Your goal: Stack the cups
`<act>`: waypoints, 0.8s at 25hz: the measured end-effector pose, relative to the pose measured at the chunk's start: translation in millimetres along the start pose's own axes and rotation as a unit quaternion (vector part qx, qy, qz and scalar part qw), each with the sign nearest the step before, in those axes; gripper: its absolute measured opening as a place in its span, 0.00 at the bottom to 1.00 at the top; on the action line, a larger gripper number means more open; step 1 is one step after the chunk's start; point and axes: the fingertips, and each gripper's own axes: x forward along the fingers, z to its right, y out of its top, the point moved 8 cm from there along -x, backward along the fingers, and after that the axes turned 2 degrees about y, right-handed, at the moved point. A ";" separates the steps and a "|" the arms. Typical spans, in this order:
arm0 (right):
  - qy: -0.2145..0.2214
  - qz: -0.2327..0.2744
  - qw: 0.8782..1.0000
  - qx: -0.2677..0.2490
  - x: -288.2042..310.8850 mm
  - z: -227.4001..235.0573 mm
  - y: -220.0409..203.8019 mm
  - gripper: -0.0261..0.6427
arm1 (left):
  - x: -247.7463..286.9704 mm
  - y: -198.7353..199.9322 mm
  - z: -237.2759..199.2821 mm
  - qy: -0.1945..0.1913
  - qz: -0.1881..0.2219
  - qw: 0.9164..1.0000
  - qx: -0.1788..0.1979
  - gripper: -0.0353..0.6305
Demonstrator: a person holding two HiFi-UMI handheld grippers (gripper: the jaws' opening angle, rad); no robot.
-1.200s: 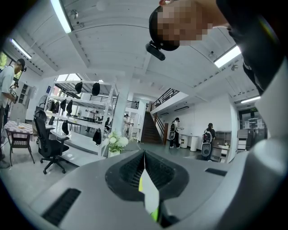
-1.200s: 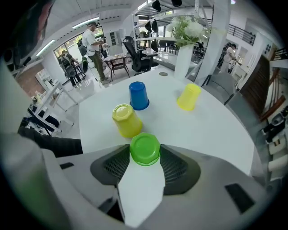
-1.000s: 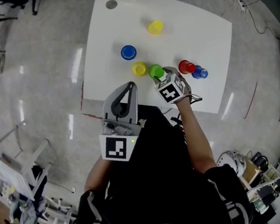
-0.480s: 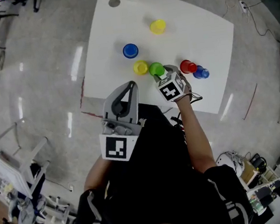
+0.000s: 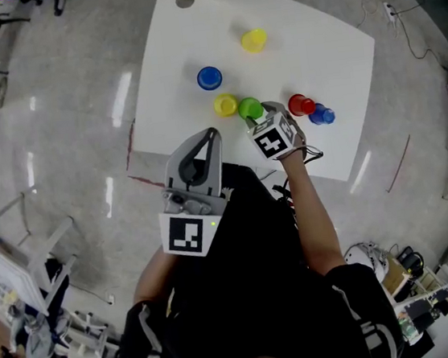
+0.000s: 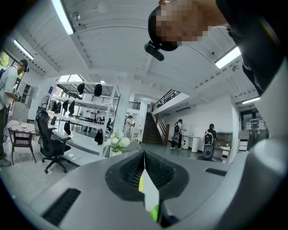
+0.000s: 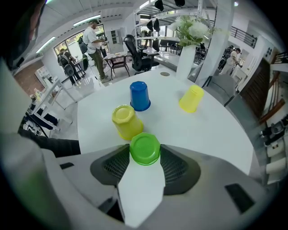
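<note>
Right hand-held gripper (image 7: pixel 145 157) grips the inverted green cup (image 7: pixel 145 147), axis upright, apparently at bench (image 7: pixel 202 130) level. The nearest inverted yellow cup (image 7: pixel 127 121) stands just ahead-left. Left hand-held gripper (image 6: pixel 145 173), jaws together and empty, is raised well away.

White table (image 5: pixel 338 55), vase of white flowers (image 7: pixel 186 54) at its far edge, black office chair (image 7: pixel 137 51) beyond

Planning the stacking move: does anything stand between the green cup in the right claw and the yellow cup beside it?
Nothing visible does. The green cup sits right next to that yellow cup; the blue cup stands beyond both, off the path.
</note>
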 end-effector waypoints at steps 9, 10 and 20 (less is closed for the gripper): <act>-0.001 0.000 1.000 0.002 1.0 -1.3 -0.9 0.38 | 0.2 -1.8 1.8 0.000 0.000 1.000 0.002 0.09; -0.002 0.000 1.000 0.003 0.9 -1.1 -1.1 0.39 | 0.4 -1.6 2.4 -0.001 0.001 1.000 0.002 0.09; 0.005 -0.006 1.000 -0.001 3.3 1.1 -2.2 0.39 | 2.0 -1.4 4.4 0.000 0.001 1.000 -0.001 0.09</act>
